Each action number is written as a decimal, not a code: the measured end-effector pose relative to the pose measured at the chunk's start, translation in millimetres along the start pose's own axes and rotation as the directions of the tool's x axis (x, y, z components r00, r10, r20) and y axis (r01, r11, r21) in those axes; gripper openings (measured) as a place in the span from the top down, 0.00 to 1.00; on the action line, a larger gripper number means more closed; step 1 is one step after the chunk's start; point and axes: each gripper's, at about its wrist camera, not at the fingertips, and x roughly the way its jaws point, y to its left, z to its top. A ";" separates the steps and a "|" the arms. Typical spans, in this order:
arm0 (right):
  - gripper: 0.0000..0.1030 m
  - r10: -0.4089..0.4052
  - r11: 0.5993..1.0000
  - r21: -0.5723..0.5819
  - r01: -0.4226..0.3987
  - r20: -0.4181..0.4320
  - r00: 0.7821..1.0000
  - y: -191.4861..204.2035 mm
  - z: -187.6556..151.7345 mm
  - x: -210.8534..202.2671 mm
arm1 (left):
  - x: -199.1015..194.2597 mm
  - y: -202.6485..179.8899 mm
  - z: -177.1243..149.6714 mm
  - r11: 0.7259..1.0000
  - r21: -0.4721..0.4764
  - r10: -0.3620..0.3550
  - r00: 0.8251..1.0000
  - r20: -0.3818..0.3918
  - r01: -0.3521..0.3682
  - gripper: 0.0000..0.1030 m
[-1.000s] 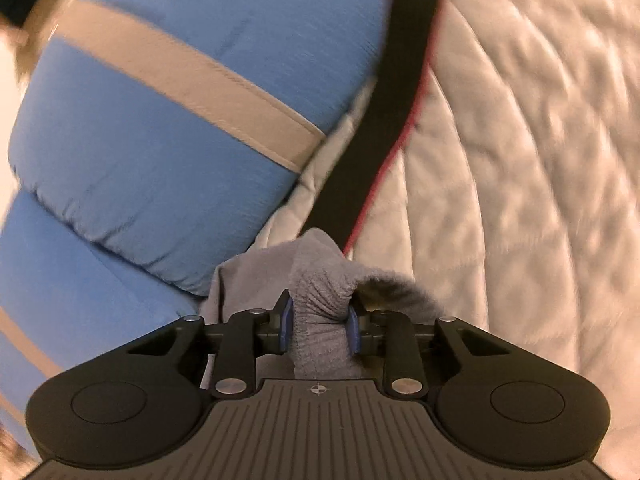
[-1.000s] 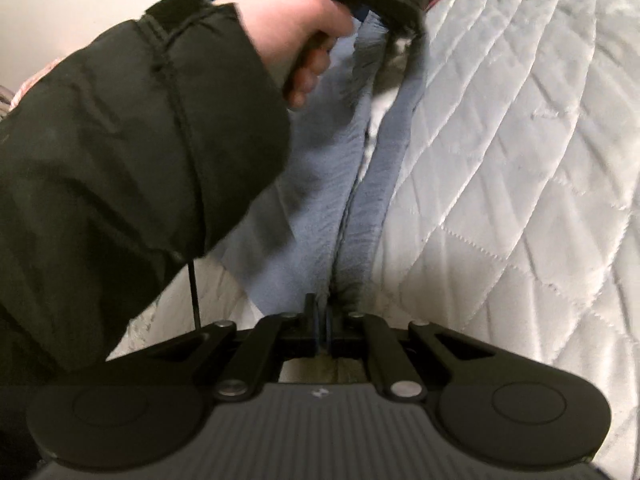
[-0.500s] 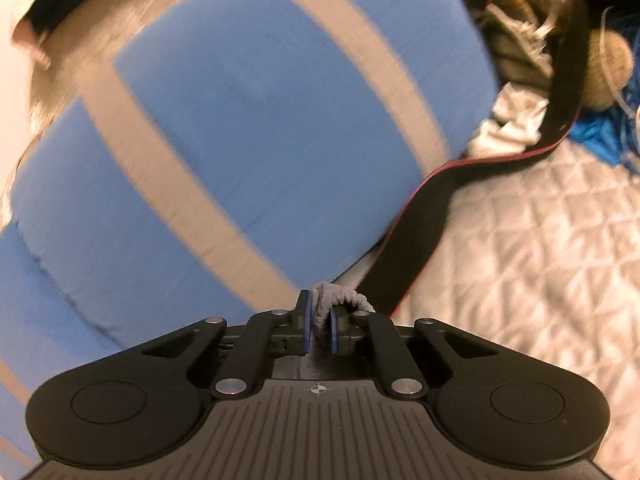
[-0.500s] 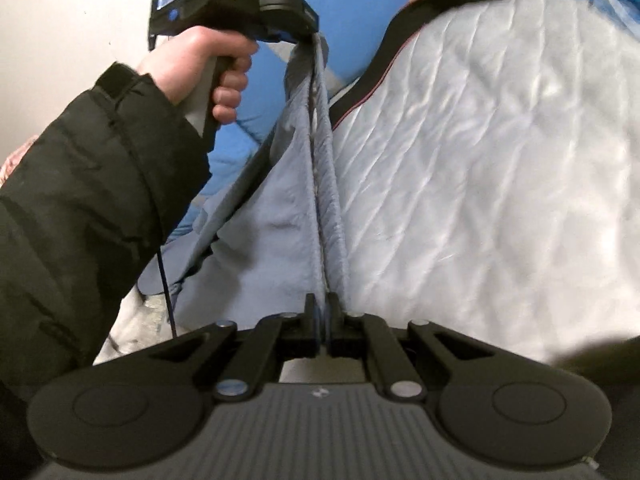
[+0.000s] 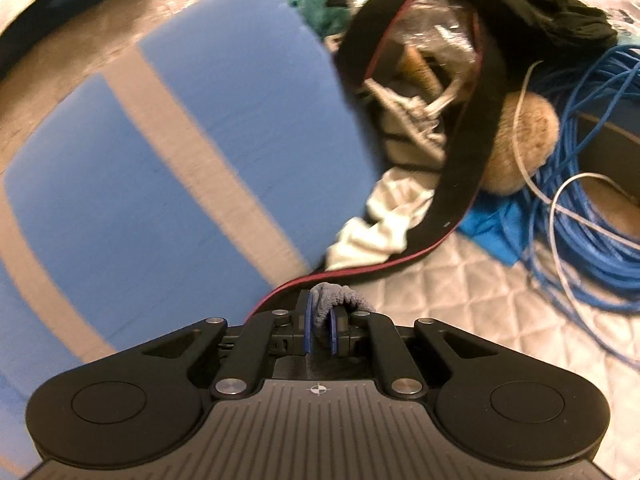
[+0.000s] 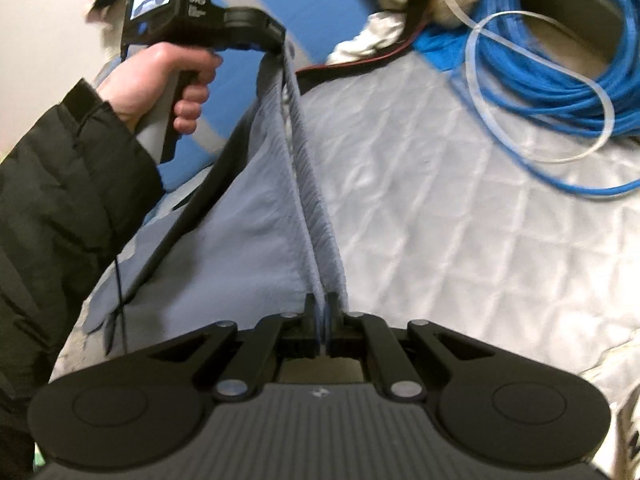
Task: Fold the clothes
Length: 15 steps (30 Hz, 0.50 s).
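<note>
A grey-blue garment (image 6: 256, 240) with a ribbed hem hangs stretched between my two grippers above the white quilted bed (image 6: 460, 240). My right gripper (image 6: 322, 320) is shut on one end of the hem. The other end is pinched by my left gripper (image 6: 282, 42), held by a hand in a dark sleeve at the upper left of the right wrist view. In the left wrist view, my left gripper (image 5: 320, 326) is shut on a small bunch of grey ribbed garment (image 5: 334, 300); the rest of the cloth is hidden below it.
A blue cushion with beige stripes (image 5: 172, 152) fills the left. A black strap with red edging (image 5: 460, 184) runs across the bed. Coiled blue cable (image 5: 580, 200), a white cloth (image 5: 384, 220), a tan furry thing (image 5: 520, 144) and dark clothes lie at the far side.
Both grippers have risen and swung toward the far clutter, lifting the garment off the bed and pulling its hem taut. The left jaws closed tighter on the bunched cloth.
</note>
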 end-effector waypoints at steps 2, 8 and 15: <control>0.98 -0.027 1.000 0.010 0.027 0.011 1.000 -11.0 4.8 0.8 | 10.4 -14.0 8.1 1.000 0.001 -0.011 1.000 0.003 0.011 0.92; 0.98 -0.070 0.994 0.085 0.069 0.002 0.998 -55.1 21.2 35.7 | 55.0 -48.5 17.0 0.998 -0.024 -0.052 0.998 -0.017 0.052 0.92; 0.96 -0.091 0.987 0.129 0.096 -0.049 0.995 -72.9 17.7 52.6 | 116.7 -58.9 6.1 0.980 -0.141 -0.160 0.975 -0.154 0.139 0.83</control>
